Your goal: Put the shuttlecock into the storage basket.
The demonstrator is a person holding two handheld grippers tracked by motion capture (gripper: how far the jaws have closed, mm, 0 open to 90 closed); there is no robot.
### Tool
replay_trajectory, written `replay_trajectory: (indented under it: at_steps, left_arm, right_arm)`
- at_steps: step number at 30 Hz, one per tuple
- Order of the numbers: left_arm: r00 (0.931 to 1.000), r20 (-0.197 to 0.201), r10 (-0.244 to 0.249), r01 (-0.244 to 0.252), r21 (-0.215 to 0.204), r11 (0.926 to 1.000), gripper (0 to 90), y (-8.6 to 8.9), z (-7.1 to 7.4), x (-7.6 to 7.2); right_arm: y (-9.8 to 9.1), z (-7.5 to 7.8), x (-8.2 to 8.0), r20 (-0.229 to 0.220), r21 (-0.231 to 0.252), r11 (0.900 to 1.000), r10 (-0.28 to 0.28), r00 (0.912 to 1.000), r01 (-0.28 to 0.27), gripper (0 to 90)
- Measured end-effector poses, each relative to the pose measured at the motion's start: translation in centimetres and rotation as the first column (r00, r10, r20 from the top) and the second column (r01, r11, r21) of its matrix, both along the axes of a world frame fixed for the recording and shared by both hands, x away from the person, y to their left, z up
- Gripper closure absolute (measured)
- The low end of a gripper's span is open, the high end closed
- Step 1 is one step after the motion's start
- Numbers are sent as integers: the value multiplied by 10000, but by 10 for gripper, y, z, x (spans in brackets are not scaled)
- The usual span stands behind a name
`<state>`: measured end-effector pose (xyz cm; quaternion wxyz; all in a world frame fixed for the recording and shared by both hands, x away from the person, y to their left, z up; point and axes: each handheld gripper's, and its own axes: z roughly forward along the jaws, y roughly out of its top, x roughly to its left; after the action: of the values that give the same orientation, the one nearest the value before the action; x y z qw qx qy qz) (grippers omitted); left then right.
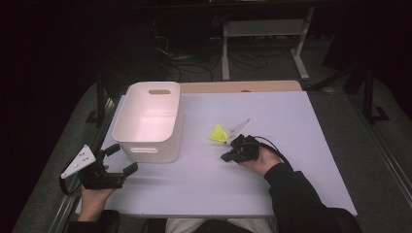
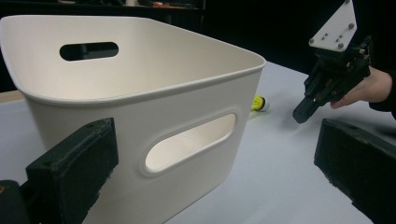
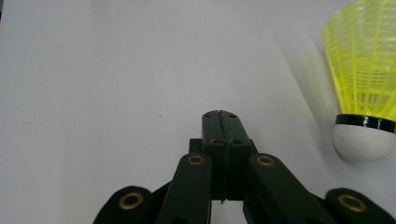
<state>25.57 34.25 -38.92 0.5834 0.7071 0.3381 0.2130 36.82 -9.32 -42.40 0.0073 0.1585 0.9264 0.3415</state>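
The plastic mesh-skirted shuttlecock point(image 3: 362, 79) is neon yellow, with a white rounded cork and a black band. The rectangular plastic bin point(image 1: 150, 121) is cream-white. The tabletop point(image 1: 272, 170) is pale lavender-white.

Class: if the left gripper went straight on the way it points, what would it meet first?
Probably the white plastic bin: its near wall with the handle slot stands directly ahead of the open left gripper, though depth is unclear.

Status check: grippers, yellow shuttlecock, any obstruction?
Left gripper open, facing white plastic bin. Right gripper shut, empty, beside yellow mesh shuttlecock lying on table. Nothing between.
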Motion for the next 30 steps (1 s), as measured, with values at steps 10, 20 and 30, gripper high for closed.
replay_trajectory:
  at_steps: [10,20,30]
  left_arm:
    - [10000,-3,2,-2,-3,10000,0,0,0,0]
    - [10000,0,10,-10,-12,10000,0,0,0,0]
    - [10000,-2,12,-12,-9,10000,0,0,0,0]
  right_arm:
    - [-7,5,2,-36,254,9992,-310,9995,310,889]
    - [-12,14,5,-14,444,9976,-525,9986,525,889]
    - [-16,26,9,45,496,9958,-772,9970,769,888]
